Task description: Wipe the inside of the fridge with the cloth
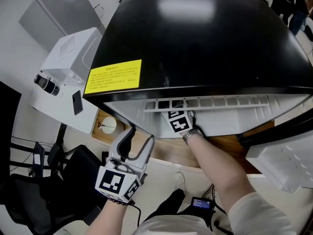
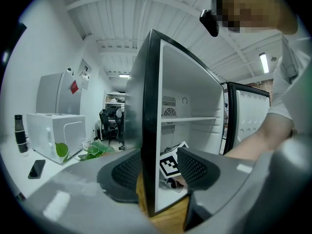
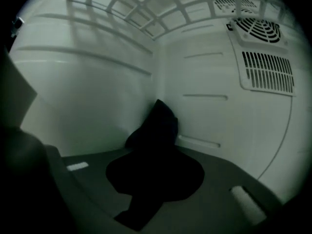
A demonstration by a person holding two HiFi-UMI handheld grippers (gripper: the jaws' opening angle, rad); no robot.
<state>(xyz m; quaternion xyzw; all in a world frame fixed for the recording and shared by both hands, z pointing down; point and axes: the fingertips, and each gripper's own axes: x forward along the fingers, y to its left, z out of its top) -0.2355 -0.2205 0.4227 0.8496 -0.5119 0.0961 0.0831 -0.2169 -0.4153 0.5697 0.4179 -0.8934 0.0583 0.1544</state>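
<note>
A black fridge [image 1: 205, 38] with a white inside stands open on a wooden table [image 1: 168, 151]. My right gripper [image 3: 156, 179] reaches into it; in the head view only its marker cube [image 1: 178, 121] shows under the fridge's top edge. Its jaws are shut on a dark cloth [image 3: 158, 130], whose free end lies against the corner where the left inner wall meets the back wall. My left gripper [image 1: 139, 138] hangs outside, in front of the fridge's left front edge [image 2: 148, 130], open and holding nothing [image 2: 158, 167].
A wire shelf [image 3: 146, 4] is overhead and vent grilles [image 3: 268, 72] are on the back wall. The open door [image 1: 288, 165] stands at the right. Left of the fridge are a white appliance [image 1: 73, 67], a phone [image 1: 77, 102], a dark bottle [image 1: 46, 83] and a cup [image 1: 108, 125].
</note>
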